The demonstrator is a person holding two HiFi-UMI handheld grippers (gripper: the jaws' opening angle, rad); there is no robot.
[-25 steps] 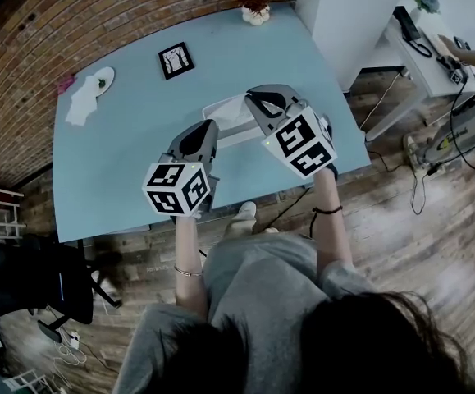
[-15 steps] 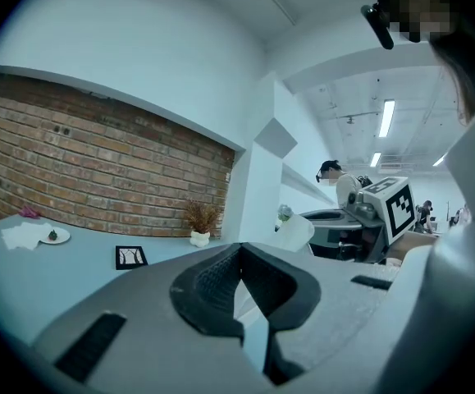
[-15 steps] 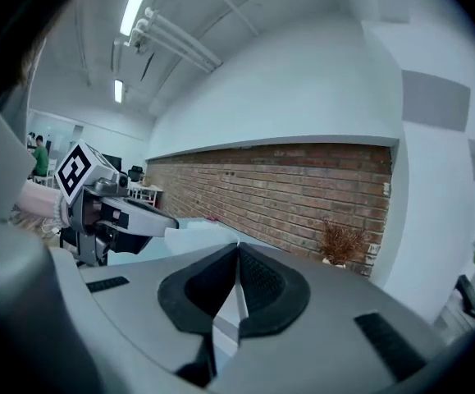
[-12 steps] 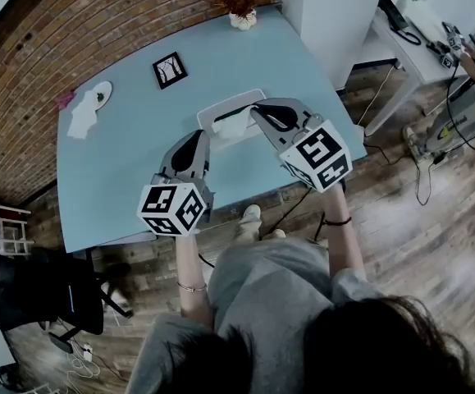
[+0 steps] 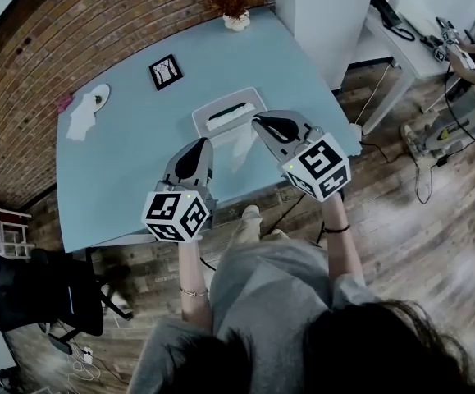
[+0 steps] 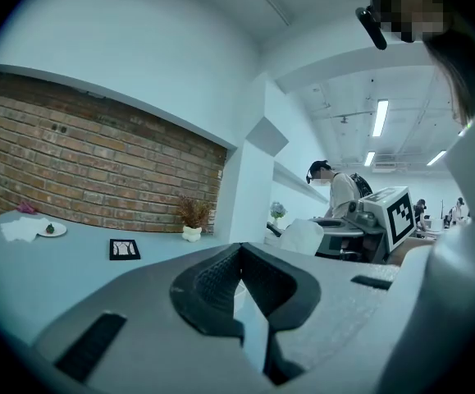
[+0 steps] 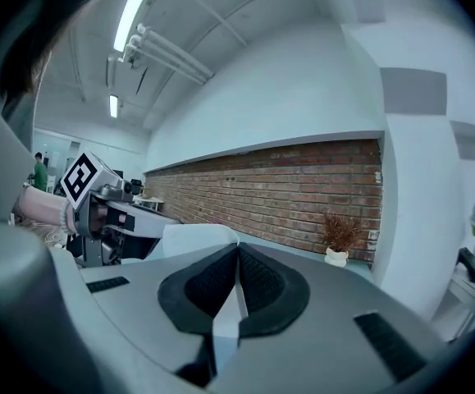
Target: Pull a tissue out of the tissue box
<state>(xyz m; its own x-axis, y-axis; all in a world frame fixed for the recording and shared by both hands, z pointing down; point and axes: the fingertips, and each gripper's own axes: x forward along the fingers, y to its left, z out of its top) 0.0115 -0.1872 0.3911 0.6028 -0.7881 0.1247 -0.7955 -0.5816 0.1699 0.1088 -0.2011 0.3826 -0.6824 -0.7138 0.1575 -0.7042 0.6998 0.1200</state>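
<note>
The pale tissue box (image 5: 227,112) lies flat on the light blue table (image 5: 130,171), its dark slot facing up. My right gripper (image 5: 259,124) hovers just in front of the box, shut on a white tissue (image 5: 239,148) that hangs free of the slot. In the left gripper view that tissue (image 6: 302,236) shows as a white bunch at the right gripper's tip. In the right gripper view the tissue (image 7: 194,236) rises just beyond the closed jaws (image 7: 237,249). My left gripper (image 5: 198,144) stays to the left of the box, shut and holding nothing (image 6: 239,249).
A small framed picture (image 5: 165,71), a plate (image 5: 99,96) beside a white napkin (image 5: 79,121) and a potted dried plant (image 5: 235,15) sit farther back on the table. A white pillar (image 5: 319,15) stands at the table's far right corner. A brick wall (image 5: 73,23) runs behind.
The right gripper drew back from the box toward the table's front edge with the tissue. The slot, covered by tissue before, now shows dark. The left gripper barely moved.
</note>
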